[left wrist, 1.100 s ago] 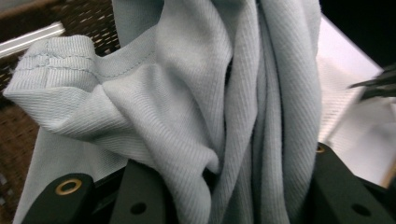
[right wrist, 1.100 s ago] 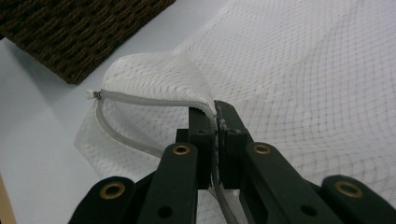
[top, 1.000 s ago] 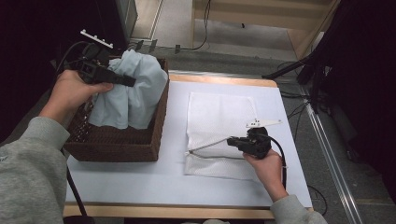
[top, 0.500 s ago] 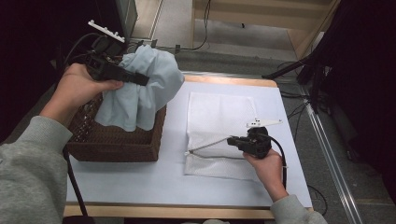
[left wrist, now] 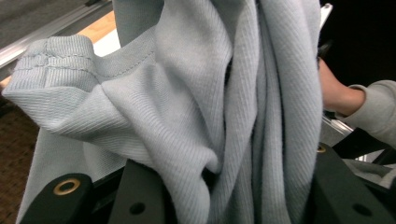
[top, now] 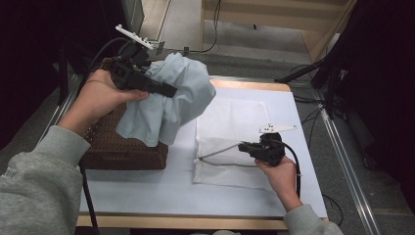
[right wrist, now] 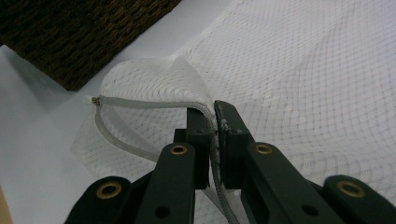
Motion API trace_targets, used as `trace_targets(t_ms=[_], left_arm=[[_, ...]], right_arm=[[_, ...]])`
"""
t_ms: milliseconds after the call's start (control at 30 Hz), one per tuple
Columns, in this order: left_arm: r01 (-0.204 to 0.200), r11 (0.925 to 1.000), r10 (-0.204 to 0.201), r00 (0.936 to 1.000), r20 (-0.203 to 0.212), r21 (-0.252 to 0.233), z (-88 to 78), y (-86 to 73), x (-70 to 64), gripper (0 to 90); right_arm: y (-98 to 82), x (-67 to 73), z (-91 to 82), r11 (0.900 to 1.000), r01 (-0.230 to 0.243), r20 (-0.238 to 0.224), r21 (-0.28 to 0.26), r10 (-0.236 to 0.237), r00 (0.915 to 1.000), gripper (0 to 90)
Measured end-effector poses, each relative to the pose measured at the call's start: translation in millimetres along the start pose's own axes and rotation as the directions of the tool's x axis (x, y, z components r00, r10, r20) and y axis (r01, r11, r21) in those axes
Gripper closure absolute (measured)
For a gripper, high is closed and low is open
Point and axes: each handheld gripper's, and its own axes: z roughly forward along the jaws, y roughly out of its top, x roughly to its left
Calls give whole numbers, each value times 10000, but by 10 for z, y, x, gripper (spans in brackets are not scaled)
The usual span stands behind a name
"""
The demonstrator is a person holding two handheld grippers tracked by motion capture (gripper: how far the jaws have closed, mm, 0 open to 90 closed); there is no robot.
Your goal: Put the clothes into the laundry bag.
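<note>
While the left gripper (top: 169,91) clamps the bunched pale-blue ribbed cotton garment (top: 169,100) above the dark woven wicker basket (top: 125,149) and the right gripper (right wrist: 214,114) pinches the white mesh laundry bag's (top: 230,142) zipped rim open on the table — lifting seems done — bagging remains.

The left gripper (top: 169,91) is raised at the far left, its jaws pointing right and clamped on bunched fabric, gripped by the left hand (top: 100,95). The right gripper (top: 243,147) lies low, jaws pinched together pointing left, the right hand (top: 279,176) behind it.
</note>
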Motion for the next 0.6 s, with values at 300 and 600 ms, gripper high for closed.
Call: trace_targets(t_ms=[300,600], left_arm=[[-282,9993,270,9983,510,239,193,7,-158,610],[-401,9988,372,9949,934,286,360,-58,-295,609]], right_arm=[[5,-1,-5,10000,40,40,33,-40,10000,881],[9,-3,-8,10000,85,68,-15,-85,9999,880]])
